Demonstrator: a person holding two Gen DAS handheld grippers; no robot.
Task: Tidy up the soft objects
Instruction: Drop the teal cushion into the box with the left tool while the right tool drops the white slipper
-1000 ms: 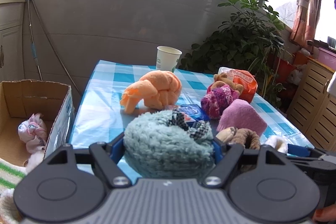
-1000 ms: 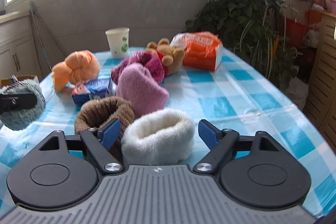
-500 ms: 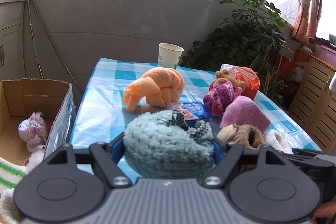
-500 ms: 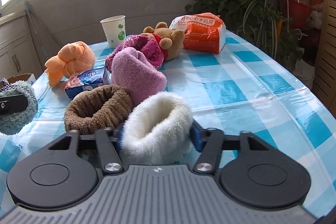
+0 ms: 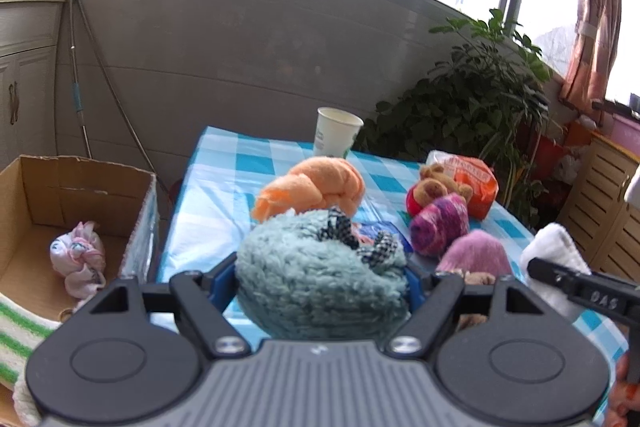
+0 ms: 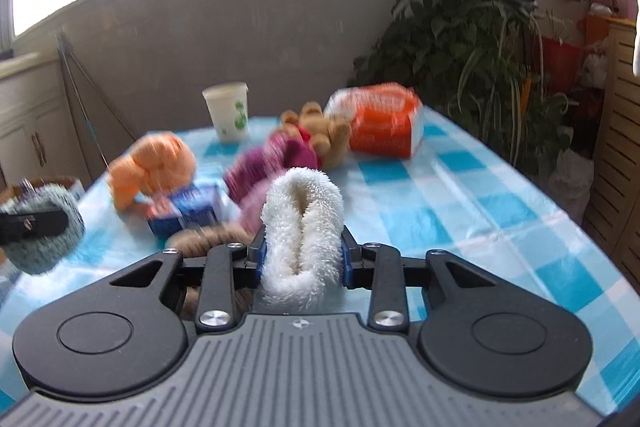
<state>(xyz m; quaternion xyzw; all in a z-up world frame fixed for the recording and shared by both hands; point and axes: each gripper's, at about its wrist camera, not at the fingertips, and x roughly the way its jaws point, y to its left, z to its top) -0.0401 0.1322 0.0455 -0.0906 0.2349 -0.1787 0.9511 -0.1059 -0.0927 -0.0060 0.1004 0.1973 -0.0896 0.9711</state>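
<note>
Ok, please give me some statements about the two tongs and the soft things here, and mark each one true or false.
1. The right tongs are shut on the white fluffy item. True.
2. The left tongs hold the orange plush. False: they hold the grey-green woolly item; the orange plush lies on the table.
3. The cardboard box is empty. False: a pink and white cloth bundle lies inside.
4. A paper cup stands upright at the table's far end. True.
5. The teddy bear is in the box. False: it is on the table, beside the orange packet.
</note>
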